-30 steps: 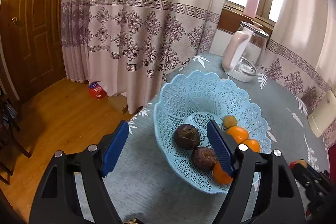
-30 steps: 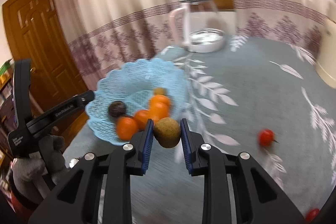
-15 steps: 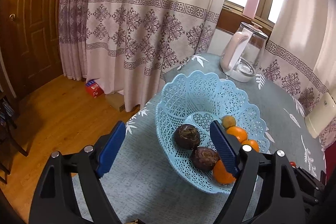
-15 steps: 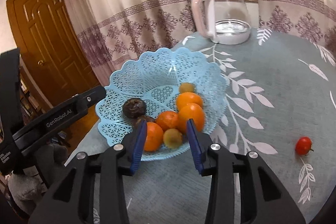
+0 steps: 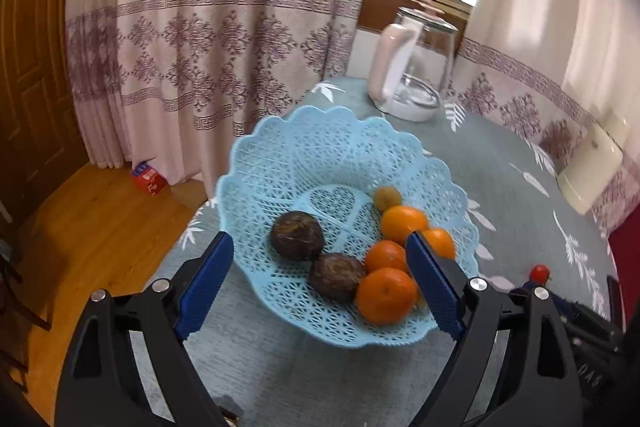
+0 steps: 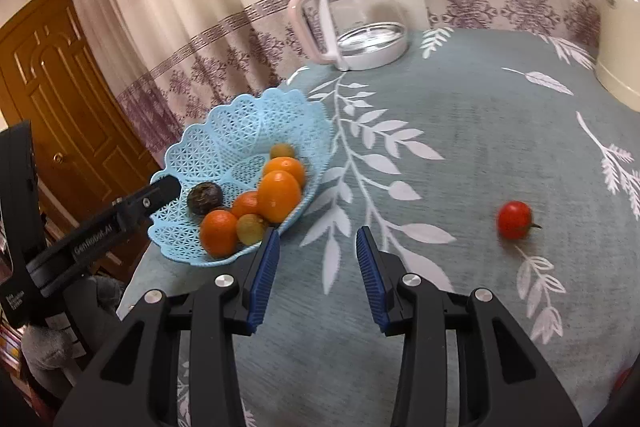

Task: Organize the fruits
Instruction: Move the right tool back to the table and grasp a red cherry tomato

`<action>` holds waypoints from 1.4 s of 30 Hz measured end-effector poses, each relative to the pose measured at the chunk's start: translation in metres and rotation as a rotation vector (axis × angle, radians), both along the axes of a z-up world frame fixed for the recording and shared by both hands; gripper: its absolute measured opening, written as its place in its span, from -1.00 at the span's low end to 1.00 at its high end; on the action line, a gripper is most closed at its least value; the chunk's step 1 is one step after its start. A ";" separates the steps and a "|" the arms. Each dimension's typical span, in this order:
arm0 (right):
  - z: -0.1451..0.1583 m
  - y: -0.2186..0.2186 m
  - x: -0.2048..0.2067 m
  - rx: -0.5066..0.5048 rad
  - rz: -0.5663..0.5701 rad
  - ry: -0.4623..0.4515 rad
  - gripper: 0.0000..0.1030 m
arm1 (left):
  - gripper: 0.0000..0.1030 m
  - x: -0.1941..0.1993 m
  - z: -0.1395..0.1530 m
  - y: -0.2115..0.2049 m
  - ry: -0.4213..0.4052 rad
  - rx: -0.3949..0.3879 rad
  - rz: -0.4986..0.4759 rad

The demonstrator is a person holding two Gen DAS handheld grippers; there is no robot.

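A light blue lattice basket [image 5: 320, 147] [image 6: 240, 131] sits near the table's left edge. It holds several oranges [image 5: 386, 295] [image 6: 279, 195], two dark brown fruits [image 5: 297, 235] [image 6: 205, 199] and two small yellow-green fruits [image 6: 250, 229] [image 5: 386, 197]. My left gripper [image 5: 316, 287] stands open and empty in front of the basket. My right gripper [image 6: 316, 255] is open and empty over the cloth, just right of the basket. A red cherry tomato [image 6: 514, 220] [image 5: 539, 272] lies on the cloth to the right.
A glass kettle with a pink handle [image 5: 412, 75] [image 6: 352, 23] stands at the back of the table. A cream container [image 6: 618, 39] [image 5: 590, 171] sits at the far right. Curtains hang behind, and a wooden floor with a red box [image 5: 150, 179] lies left of the table.
My right gripper let go of a small yellow-green fruit into the basket, opened wide and drew back to the right. The left gripper stayed open and shifted slightly.
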State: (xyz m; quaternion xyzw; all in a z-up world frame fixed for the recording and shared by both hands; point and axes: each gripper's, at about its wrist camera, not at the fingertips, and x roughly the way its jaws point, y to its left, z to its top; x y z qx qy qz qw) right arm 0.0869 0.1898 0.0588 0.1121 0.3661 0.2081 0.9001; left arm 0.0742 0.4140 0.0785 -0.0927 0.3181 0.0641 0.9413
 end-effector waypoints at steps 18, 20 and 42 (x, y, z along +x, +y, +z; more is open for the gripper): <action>-0.013 -0.036 -0.012 0.020 -0.068 0.034 -0.20 | 0.77 -0.006 -0.025 -0.019 0.088 0.104 -0.038; -0.014 -0.039 -0.013 0.020 -0.071 0.035 -0.20 | 0.79 -0.006 -0.025 -0.019 0.089 0.103 -0.038; -0.022 -0.121 -0.060 -0.056 -0.245 0.010 -0.04 | 0.91 0.000 -0.014 -0.015 0.091 0.150 0.057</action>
